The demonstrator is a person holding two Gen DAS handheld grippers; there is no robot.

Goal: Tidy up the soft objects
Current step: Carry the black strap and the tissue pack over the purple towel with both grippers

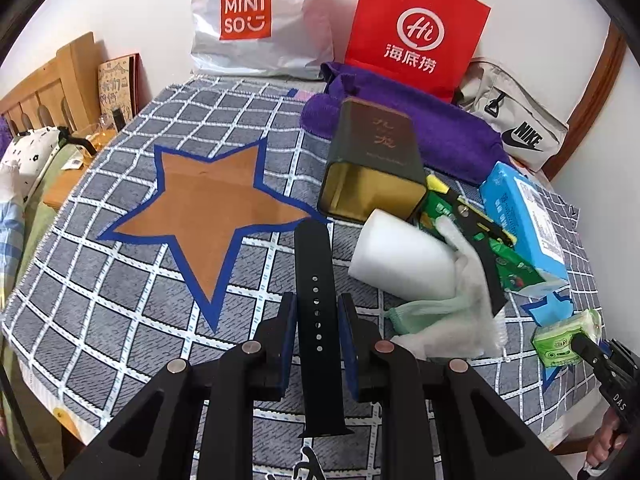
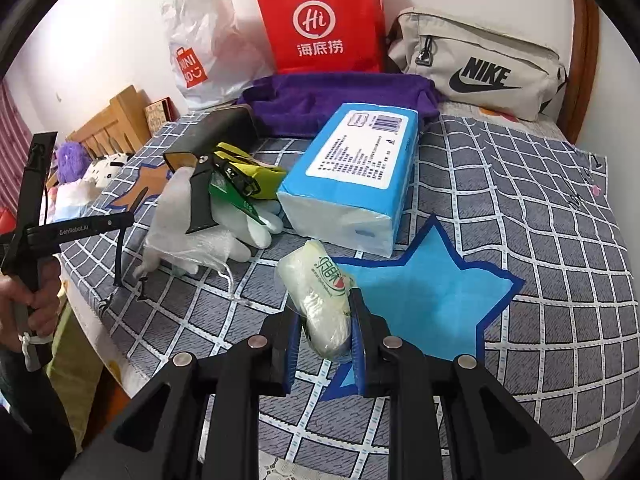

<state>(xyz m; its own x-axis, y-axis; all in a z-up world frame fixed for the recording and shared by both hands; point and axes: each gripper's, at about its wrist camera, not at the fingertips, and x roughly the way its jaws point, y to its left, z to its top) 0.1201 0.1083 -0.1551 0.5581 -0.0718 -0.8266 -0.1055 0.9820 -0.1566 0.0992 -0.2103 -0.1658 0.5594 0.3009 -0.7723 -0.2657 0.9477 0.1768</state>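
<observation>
My left gripper (image 1: 317, 312) is shut on a black watch strap (image 1: 316, 264), held above the checked cloth near the orange star (image 1: 212, 204). My right gripper (image 2: 324, 328) is shut on a small green tissue pack (image 2: 320, 296), held over the blue star (image 2: 424, 300); the pack also shows in the left wrist view (image 1: 564, 340). A pile lies between the stars: white gloves (image 2: 216, 236), a second black strap (image 2: 202, 196), a green packet (image 2: 232, 192), a white foam block (image 1: 400, 256), a large blue tissue pack (image 2: 352, 172) and a purple towel (image 2: 328, 100).
A dark tin (image 1: 372, 164) lies on its side by the pile. A Miniso bag (image 1: 256, 20), a red paper bag (image 2: 324, 20) and a Nike pouch (image 2: 476, 64) stand along the wall. A wooden headboard (image 1: 44, 84) is at the left.
</observation>
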